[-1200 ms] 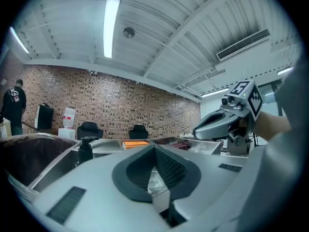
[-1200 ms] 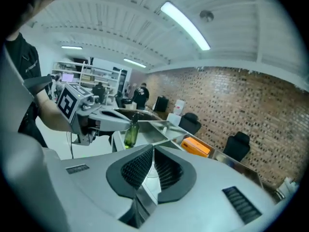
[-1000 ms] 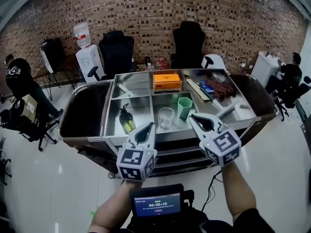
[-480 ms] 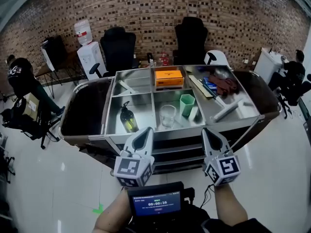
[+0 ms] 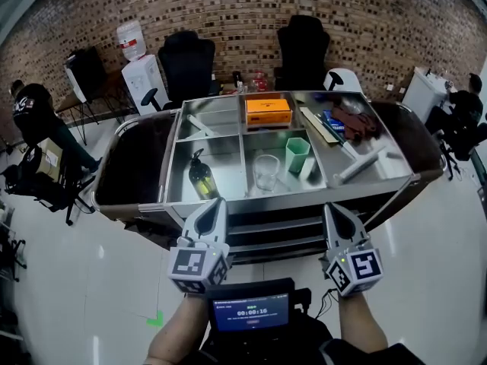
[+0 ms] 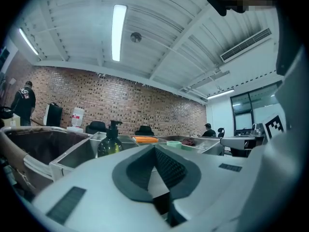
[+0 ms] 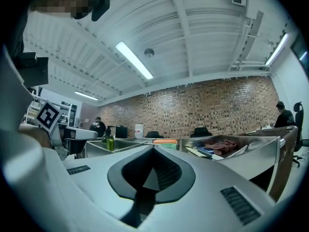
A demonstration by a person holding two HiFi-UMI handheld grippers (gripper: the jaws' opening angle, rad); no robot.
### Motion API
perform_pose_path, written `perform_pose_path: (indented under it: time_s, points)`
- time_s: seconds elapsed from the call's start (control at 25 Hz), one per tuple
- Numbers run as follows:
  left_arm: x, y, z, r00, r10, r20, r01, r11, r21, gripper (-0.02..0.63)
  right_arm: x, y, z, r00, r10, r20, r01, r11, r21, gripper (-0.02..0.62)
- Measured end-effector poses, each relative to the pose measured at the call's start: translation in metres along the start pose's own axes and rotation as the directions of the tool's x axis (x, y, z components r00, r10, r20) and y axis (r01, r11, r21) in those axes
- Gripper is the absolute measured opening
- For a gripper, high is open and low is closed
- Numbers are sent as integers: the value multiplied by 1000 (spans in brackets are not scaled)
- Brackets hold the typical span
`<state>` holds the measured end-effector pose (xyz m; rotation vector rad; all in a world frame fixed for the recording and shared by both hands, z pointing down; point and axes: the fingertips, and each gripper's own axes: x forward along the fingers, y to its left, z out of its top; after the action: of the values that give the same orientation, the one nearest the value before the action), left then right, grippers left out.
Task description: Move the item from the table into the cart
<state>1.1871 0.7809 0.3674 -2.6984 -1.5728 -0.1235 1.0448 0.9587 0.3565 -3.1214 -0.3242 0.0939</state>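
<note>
I hold my left gripper (image 5: 216,204) and right gripper (image 5: 332,209) shut and empty, just short of the cart's (image 5: 266,198) near rim, the green cup (image 5: 297,153) standing farther off in its middle compartment.

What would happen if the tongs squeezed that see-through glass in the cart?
The clear glass looks hard and smooth, so it would probably feel slippery and might crack if dropped. It stands upright in the metal cart, so a push up high could tip it.
</note>
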Motion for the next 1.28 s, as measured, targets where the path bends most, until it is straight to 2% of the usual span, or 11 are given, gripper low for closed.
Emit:
perform_pose_path:
  time_s: [0.12, 0.48, 0.64, 0.88, 1.16, 1.28]
  points:
    - [2, 1, 5, 1000, 16, 19, -16, 1000, -7, 2, 1, -2, 1, 1000, 0, 6, 0, 1000, -3, 0]
    - [-1, 3, -7, 1000, 22, -14, -22, 1000, 14, 2, 0, -5, 1, 1000, -6, 10, 6, 1000, -4, 0]
    - [-1, -3, 6, 999, 16, 36, -15, 1000, -22, 2, -1, -6, 1, 1000, -7, 2, 7, 1000, -2, 0]
    - [-4, 2, 7, 999, 20, 41, -18, 999, -31, 2, 1, -2, 0, 1000, -1, -1, 1, 1000, -8, 0]
    - [-10, 6, -8, 1000, 3, -17, -3, 1000, 16, 2, 1, 6, 3, 1000, 6, 0, -6, 1000, -13, 0]
    - [-13, 5, -4, 1000, 2, -4, -2, 1000, 6, 2, -2, 8, 6, 1000, 2, -3, -2, 1000, -19, 0]
